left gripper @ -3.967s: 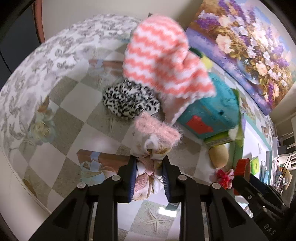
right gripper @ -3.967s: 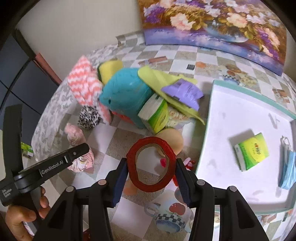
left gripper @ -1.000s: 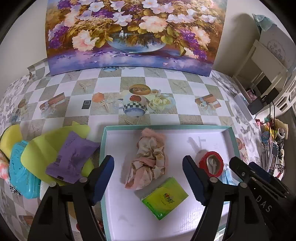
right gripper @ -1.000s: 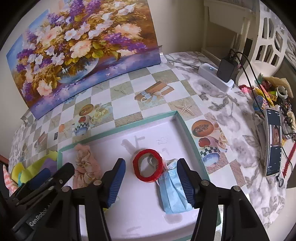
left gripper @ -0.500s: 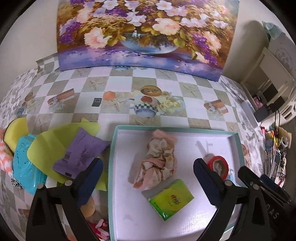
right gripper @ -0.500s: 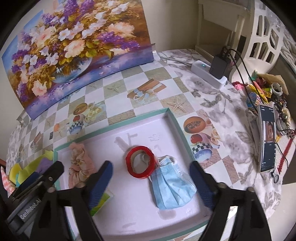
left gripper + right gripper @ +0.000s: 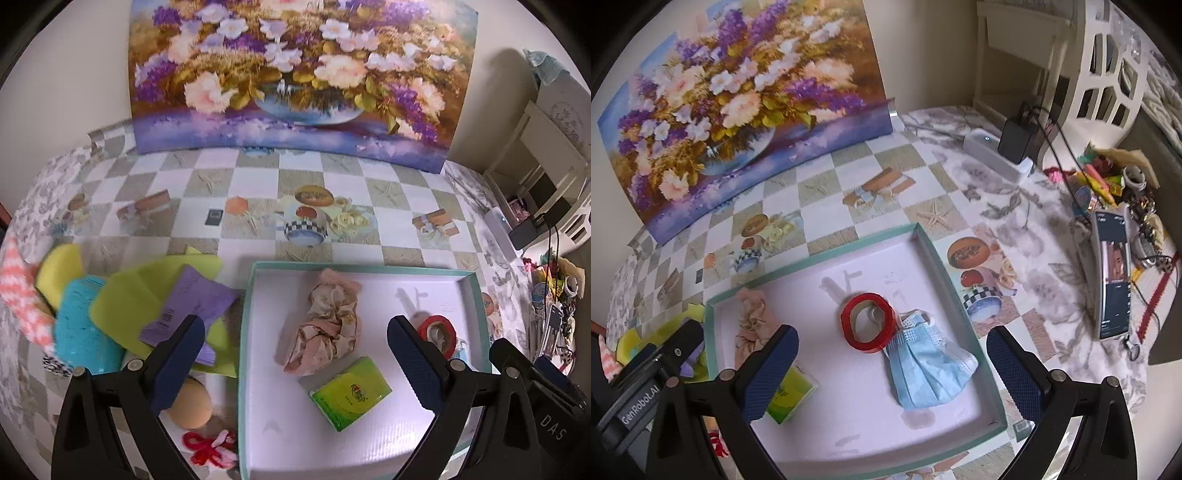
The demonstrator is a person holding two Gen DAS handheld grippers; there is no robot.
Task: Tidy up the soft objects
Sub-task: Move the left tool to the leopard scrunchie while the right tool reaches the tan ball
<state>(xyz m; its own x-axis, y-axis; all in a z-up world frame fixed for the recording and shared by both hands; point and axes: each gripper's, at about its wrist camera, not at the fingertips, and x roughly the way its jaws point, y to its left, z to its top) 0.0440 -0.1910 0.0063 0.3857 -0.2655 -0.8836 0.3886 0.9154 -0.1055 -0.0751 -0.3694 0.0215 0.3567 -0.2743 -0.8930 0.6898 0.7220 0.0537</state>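
Scrunchies are down: the crumpled pink-and-beige fabric scrunchie (image 7: pixel 325 326) lies in the far-left part of the shallow teal-rimmed white tray (image 7: pixel 245 332), its long axis running near to far, and the red fabric ring scrunchie (image 7: pixel 867 322) sits mid-tray, touching the pale blue pleated face mask (image 7: pixel 929 365). My left gripper (image 7: pixel 295 354) and right gripper (image 7: pixel 892 363) both hang above the tray with jaws that have just been opening, now spread wide, nothing pinched between the pads. I judge what's left is the pile outside the tray's left rim: a round tan sponge ball (image 7: pixel 192 404) and a red-and-pink yarn knot (image 7: pixel 210 448) at the near side, with lime felt sheets (image 7: pixel 147 295) and a teal knitted piece (image 7: pixel 79 325) further left. All of that lies left of both grippers, so the left one is nearer for the next pick.
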